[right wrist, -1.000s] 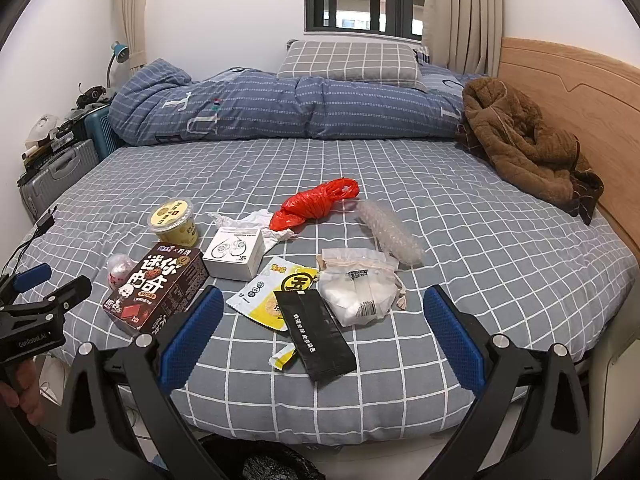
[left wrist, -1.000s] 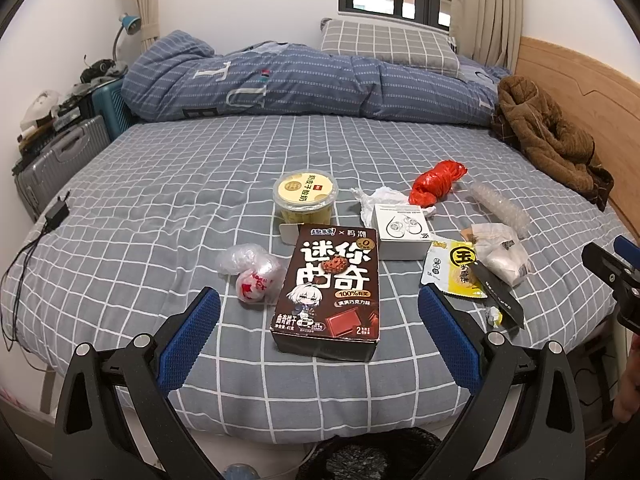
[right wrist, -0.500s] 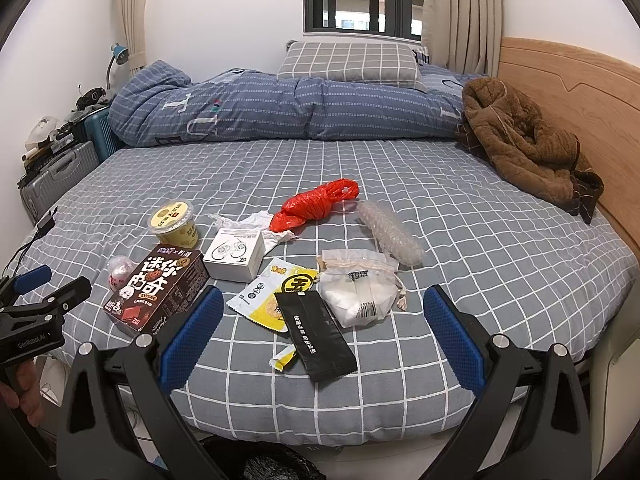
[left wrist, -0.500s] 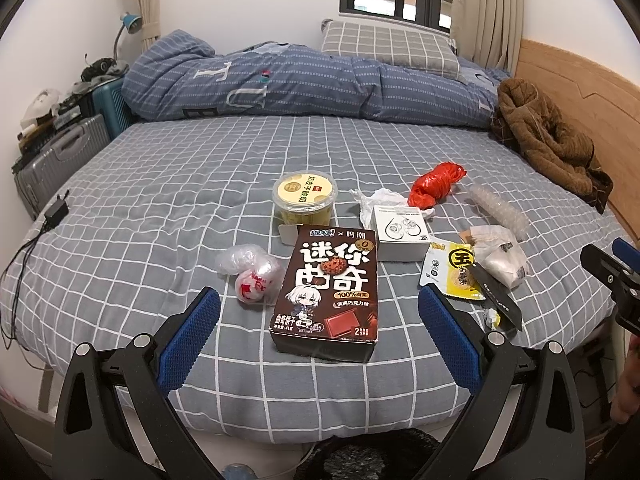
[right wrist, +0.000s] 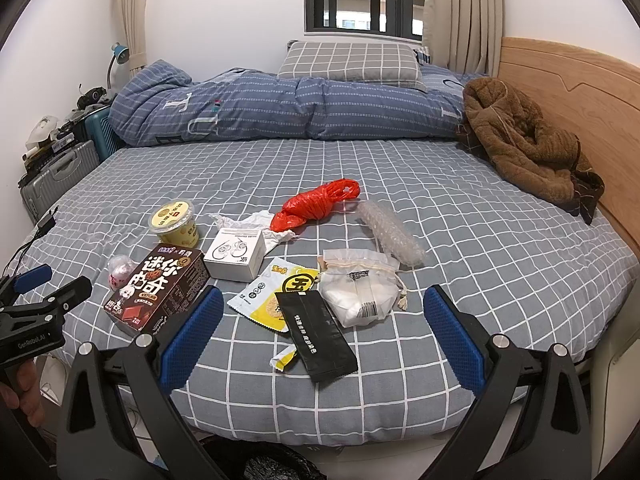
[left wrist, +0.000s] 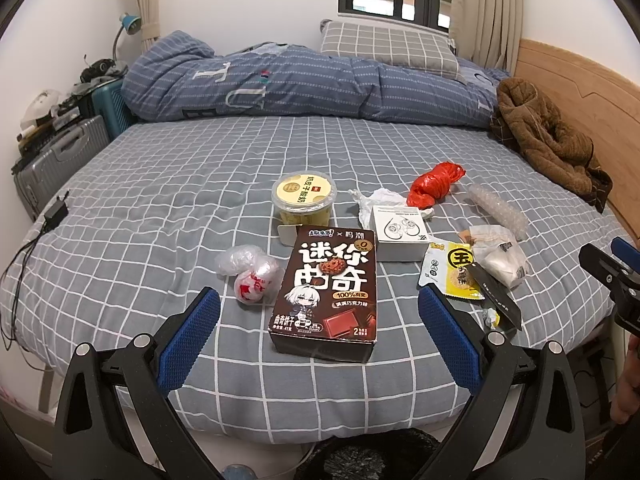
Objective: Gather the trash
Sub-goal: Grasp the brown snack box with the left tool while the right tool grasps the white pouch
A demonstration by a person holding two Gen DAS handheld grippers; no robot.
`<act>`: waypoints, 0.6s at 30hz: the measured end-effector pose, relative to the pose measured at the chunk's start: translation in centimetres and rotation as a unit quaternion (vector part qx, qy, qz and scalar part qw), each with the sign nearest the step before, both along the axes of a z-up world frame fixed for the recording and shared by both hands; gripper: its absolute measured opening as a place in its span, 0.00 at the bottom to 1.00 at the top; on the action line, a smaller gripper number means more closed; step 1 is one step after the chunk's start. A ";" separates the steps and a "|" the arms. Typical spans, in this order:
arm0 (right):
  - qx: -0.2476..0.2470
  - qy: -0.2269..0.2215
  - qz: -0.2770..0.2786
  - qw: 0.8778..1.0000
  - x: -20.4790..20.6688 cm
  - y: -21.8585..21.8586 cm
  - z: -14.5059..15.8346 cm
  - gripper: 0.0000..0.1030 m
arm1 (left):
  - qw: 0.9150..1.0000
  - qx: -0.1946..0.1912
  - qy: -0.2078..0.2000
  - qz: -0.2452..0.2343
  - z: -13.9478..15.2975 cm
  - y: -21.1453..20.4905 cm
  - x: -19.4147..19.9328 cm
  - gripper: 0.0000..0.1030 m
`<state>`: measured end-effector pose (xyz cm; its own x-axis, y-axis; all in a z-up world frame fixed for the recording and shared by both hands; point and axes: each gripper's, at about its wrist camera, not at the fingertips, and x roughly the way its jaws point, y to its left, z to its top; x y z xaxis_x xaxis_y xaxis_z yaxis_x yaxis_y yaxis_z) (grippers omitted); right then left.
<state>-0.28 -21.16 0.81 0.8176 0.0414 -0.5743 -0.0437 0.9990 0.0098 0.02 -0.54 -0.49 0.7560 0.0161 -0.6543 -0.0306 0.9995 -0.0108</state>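
A bed (right wrist: 460, 240) with a grey checked sheet fills both views, a rolled blue quilt (right wrist: 280, 108) and a checked pillow (right wrist: 352, 62) at its far side and a brown fleece jacket (right wrist: 524, 148) heaped by the wooden headboard. The trash lies scattered on the near half of the sheet. Largest is the dark cookie box (left wrist: 328, 292), flat on the bed between the spread jaws of the left gripper (left wrist: 319, 328), which holds nothing. Just behind it stand a yellow pudding cup (left wrist: 303, 200) and a white earphone box (left wrist: 400, 234) — the latter touching crumpled white paper (left wrist: 378, 202) and near a red plastic bag (right wrist: 316, 206). A bubble-wrap roll (right wrist: 390, 234) lies beside a white drawstring pouch (right wrist: 358, 288). A yellow snack packet (right wrist: 276, 294) sits partly under a black sachet (right wrist: 320, 336), in front of the right gripper (right wrist: 323, 330), whose jaws are also wide apart and empty. A small crumpled wrapper ball (left wrist: 250, 274) rests left of the cookie box.
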 end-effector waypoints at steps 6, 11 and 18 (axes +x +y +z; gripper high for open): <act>-0.002 0.001 0.001 1.000 0.2 0.1 -0.1 0.93 | 1.000 0.001 0.005 -0.002 -0.3 -0.2 0.2 0.94; -0.010 0.012 -0.009 1.000 2.6 -0.4 -0.6 0.93 | 1.000 0.002 0.023 -0.001 -1.6 -0.5 2.0 0.94; -0.019 0.041 -0.013 0.999 7.7 -1.4 -2.4 0.93 | 0.998 -0.010 0.062 -0.003 -4.0 0.1 5.6 0.94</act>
